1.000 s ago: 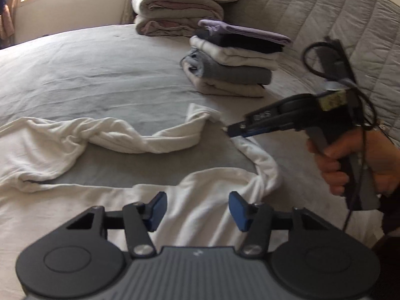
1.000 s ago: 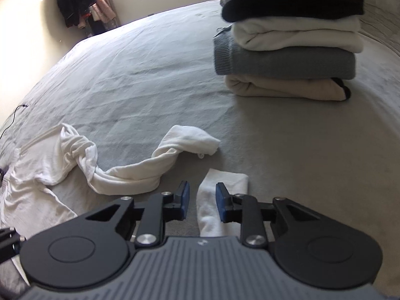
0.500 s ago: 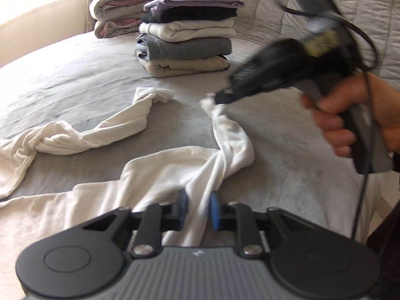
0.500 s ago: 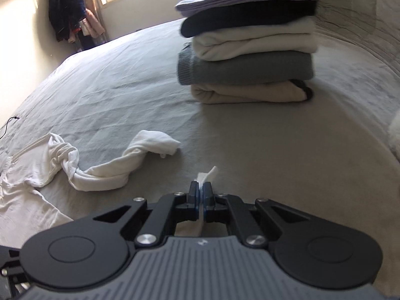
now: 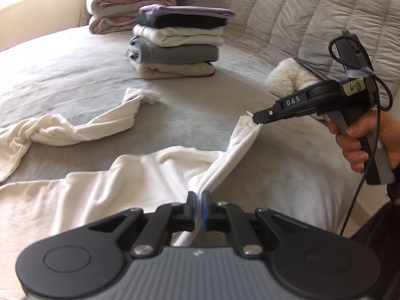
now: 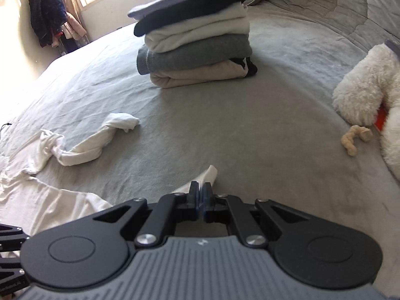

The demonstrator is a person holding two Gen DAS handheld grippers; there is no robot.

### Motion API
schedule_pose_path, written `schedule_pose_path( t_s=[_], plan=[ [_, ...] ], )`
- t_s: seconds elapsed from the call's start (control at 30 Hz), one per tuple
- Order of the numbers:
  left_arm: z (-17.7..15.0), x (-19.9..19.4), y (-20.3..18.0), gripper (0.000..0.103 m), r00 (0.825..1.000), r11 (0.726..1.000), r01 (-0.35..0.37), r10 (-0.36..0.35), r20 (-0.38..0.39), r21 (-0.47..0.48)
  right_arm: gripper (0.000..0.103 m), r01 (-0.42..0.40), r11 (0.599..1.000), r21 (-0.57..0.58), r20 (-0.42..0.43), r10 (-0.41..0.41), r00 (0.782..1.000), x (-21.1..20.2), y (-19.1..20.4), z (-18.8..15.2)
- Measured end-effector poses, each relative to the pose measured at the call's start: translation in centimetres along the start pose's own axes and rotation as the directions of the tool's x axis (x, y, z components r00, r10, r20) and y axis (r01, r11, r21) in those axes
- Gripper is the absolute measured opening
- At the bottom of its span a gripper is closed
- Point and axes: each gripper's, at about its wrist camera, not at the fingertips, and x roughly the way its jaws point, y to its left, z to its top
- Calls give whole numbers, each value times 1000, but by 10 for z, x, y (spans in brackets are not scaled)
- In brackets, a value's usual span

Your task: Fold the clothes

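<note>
**Inspector A:** Status of the folded goods?

**Inspector B:** One stack of folded clothes [image 5: 176, 45] stands in the upper centre of the left wrist view, five items high and tidy. I judge that portion done. Rolled bedding [image 5: 125, 7] sits behind it, upper left.

**Inspector A:** And the item in hand?

**Inspector B:** A white long-sleeved shirt [image 5: 100, 190] lies unfolded across the lower left of the frame on the grey bed [image 5: 75, 70]. Its far sleeve [image 5: 82, 130] trails twisted toward mid-left. The near sleeve [image 5: 237, 145] runs taut between both tools.

**Inspector A:** Jaws?

**Inspector B:** The left gripper [image 5: 198, 206] is clamped on the sleeve near the shoulder, with cloth visible between the pads. The right gripper [image 5: 256, 119], mid-right, is pinched shut on the cuff; its own camera confirms white fabric at the tips.

**Inspector A:** Outstanding work?

**Inspector B:** In my judgement, nearly everything on this garment: sleeves untwisted and laid in, body folded, then stacked. A plush toy [image 6: 367, 90] lies at the right edge, uninvolved.
</note>
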Motion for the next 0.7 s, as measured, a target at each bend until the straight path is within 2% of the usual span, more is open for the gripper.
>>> schedule_pose_path(
  t_s=[0.2,0.33,0.37,0.43,0.5,0.6,0.67,0.7],
  plan=[
    [0,-8,-1,5,997,998,69,-68,-36,11,2,-12,1000,-29,-56,10,998,-21,-1,1],
    [-3,-5,-2,5,988,992,117,-112,-110,37,3,32,994,-101,-104,-42,994,-24,3,-4],
    [-3,-3,-3,5,984,991,121,-114,-136,49,4,61,990,-125,-107,-75,991,-24,4,-6],
    [-5,1,-5,6,976,989,131,-116,-187,73,14,85,986,-146,-116,-102,988,-24,2,-8],
    [-5,0,-5,7,974,988,137,-121,-190,76,14,81,990,-116,-113,-94,989,-24,-5,-8],
    [1,-1,-4,18,979,989,136,-125,-161,64,15,46,996,-81,-115,-55,992,-24,-11,-6],
    [8,0,-3,32,985,991,122,-114,-128,57,17,25,997,-68,-118,-32,993,-23,-13,-5],
    [14,2,-4,34,988,992,116,-110,-112,54,18,26,997,-67,-114,-34,993,-23,-12,-4]
  ],
)
